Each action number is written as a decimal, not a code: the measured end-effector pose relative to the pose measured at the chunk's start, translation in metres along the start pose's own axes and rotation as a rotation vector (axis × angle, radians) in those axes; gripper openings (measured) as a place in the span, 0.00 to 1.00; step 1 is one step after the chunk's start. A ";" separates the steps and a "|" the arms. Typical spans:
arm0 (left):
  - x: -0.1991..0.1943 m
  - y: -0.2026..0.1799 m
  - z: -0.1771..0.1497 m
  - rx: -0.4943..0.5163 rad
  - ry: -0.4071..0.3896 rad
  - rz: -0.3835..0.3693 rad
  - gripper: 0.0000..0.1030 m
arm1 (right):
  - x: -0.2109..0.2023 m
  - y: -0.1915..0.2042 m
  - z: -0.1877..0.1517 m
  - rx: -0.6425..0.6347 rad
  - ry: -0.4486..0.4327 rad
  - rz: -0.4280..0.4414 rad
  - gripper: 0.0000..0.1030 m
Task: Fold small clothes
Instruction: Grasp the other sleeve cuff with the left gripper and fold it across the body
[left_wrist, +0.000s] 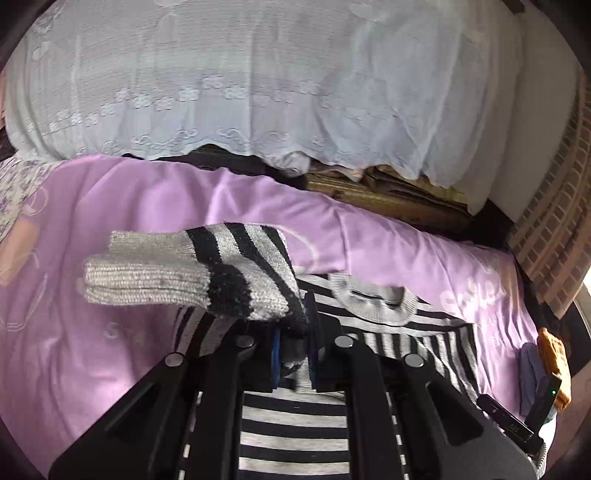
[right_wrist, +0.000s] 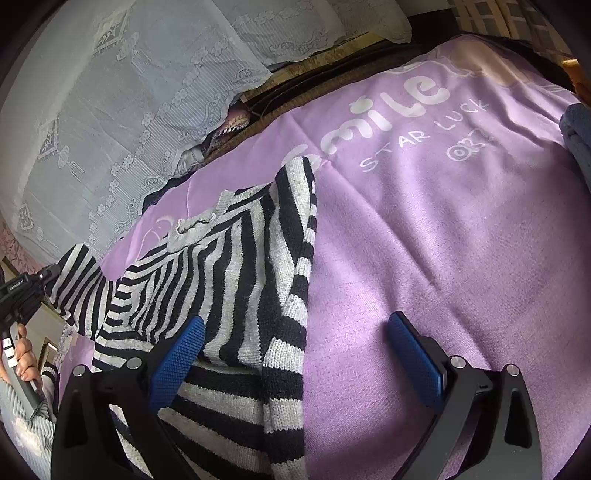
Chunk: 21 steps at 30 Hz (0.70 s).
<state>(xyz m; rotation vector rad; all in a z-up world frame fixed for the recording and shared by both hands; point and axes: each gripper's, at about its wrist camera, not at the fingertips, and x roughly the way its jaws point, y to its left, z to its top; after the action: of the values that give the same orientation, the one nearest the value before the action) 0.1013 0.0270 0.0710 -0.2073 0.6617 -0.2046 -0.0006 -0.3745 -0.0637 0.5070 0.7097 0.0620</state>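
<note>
A black-and-grey striped knit sweater (right_wrist: 229, 266) lies on a purple bedsheet (right_wrist: 424, 240), its grey collar (left_wrist: 373, 299) pointing away from me. My left gripper (left_wrist: 293, 343) is shut on the sweater's sleeve (left_wrist: 177, 273), holding it off the sheet; the grey cuff sticks out to the left. In the right wrist view the raised sleeve (right_wrist: 77, 280) hangs from that gripper at the far left. My right gripper (right_wrist: 297, 321) is open over the sweater's right edge, one blue pad (right_wrist: 177, 354) above the knit and the other over bare sheet.
A white lace cloth (left_wrist: 258, 74) covers the furniture behind the bed. A brick-pattern wall (left_wrist: 554, 221) stands at the right. An orange cloth (left_wrist: 554, 365) and a blue cloth (right_wrist: 580, 136) lie near the sheet's right edge. A hand (right_wrist: 26, 358) grips the left handle.
</note>
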 end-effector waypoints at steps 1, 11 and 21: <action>0.002 -0.009 -0.002 0.014 0.004 -0.010 0.10 | 0.000 0.000 0.000 -0.001 0.001 0.000 0.97; 0.050 -0.097 -0.042 0.167 0.106 -0.091 0.10 | 0.000 0.000 0.001 -0.001 0.002 -0.001 0.97; 0.092 -0.126 -0.108 0.330 0.262 -0.067 0.54 | 0.000 0.000 0.001 -0.001 0.002 -0.001 0.97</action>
<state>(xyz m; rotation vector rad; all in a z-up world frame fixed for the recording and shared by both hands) 0.0891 -0.1308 -0.0333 0.1172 0.8695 -0.4059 -0.0001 -0.3747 -0.0629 0.5057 0.7123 0.0624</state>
